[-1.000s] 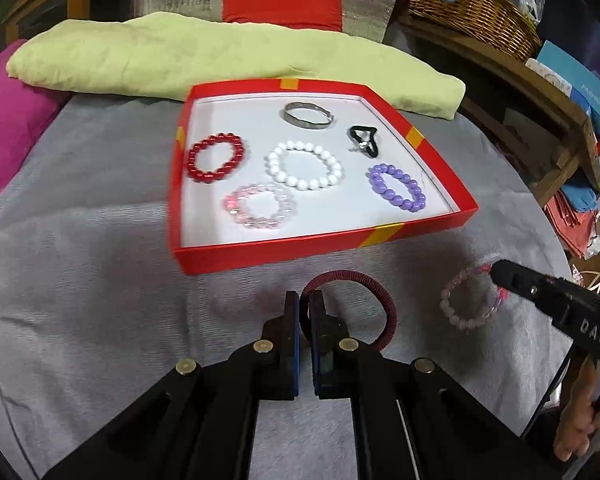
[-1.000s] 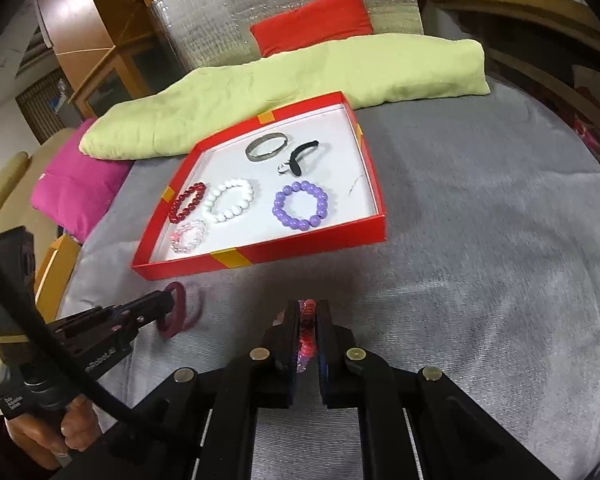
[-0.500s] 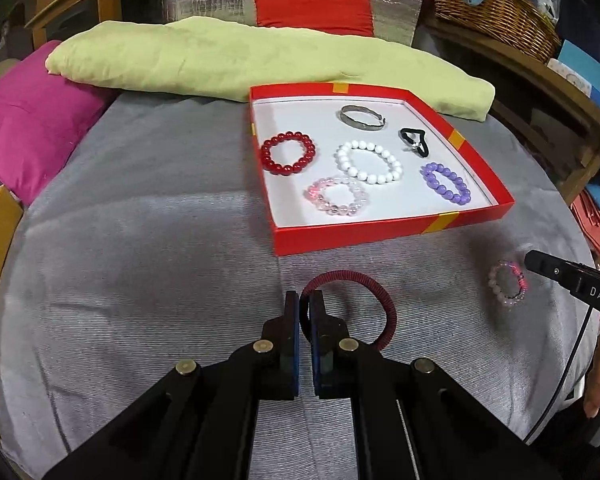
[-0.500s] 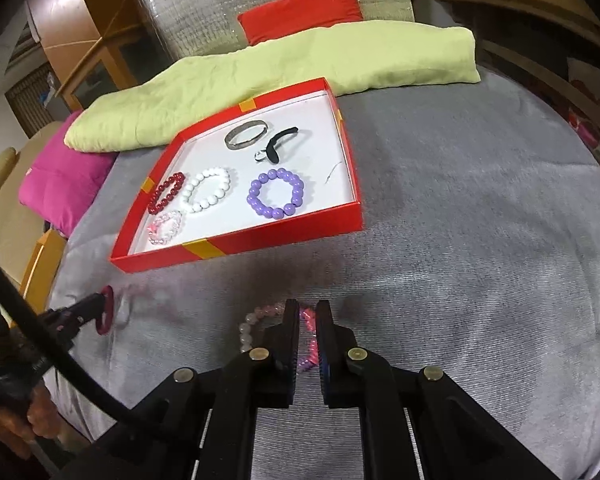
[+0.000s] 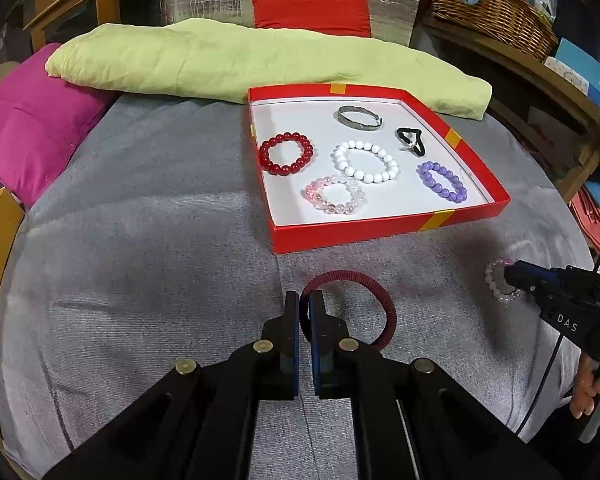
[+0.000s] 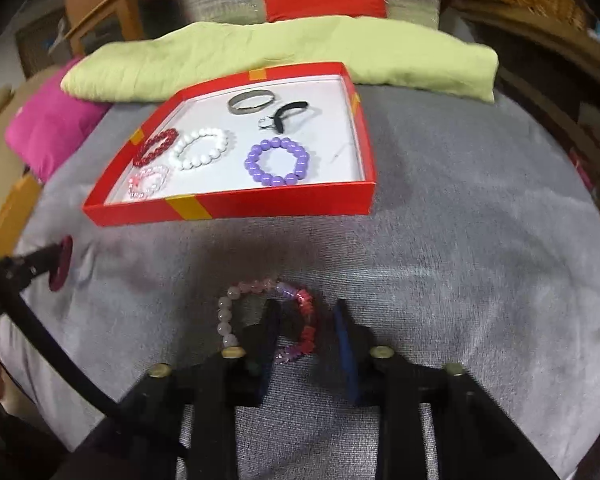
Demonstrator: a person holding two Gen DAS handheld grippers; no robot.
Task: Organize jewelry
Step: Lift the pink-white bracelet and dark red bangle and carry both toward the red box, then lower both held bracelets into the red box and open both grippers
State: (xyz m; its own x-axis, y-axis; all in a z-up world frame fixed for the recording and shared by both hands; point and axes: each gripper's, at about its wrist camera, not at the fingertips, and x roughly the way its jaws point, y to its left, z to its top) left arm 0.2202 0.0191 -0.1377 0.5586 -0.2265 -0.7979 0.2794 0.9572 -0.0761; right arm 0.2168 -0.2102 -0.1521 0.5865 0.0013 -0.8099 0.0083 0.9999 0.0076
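Observation:
My left gripper (image 5: pixel 305 304) is shut on the left side of a dark red corded ring (image 5: pixel 380 300), just in front of the red tray (image 5: pixel 380 230). The tray holds red (image 5: pixel 286 153), white (image 5: pixel 366 162), clear pink (image 5: pixel 334 199) and purple (image 5: pixel 442 182) bead bracelets, a silver bangle (image 5: pixel 358 118) and a black hair tie (image 5: pixel 410 140). To the right, my right gripper (image 5: pixel 512 276) is at a pale pink bead bracelet (image 5: pixel 494 280). In the blurred right wrist view its jaws (image 6: pixel 306 320) stand apart, with that bracelet's (image 6: pixel 228 312) red side lying between them on the cloth.
A grey cloth (image 5: pixel 140 260) covers the round table. A lime-green cushion (image 5: pixel 240 60) lies behind the tray and a magenta pillow (image 5: pixel 32 120) at the left. A wicker basket (image 5: pixel 496 4) sits on a wooden shelf at the right. A person's hand (image 5: pixel 596 392) holds the right gripper.
The left gripper has moved left with the dark red ring still pinched. The right gripper, earlier shut on the pink bracelet, has rolled, and its jaws now stand apart around the flat-lying bracelet.

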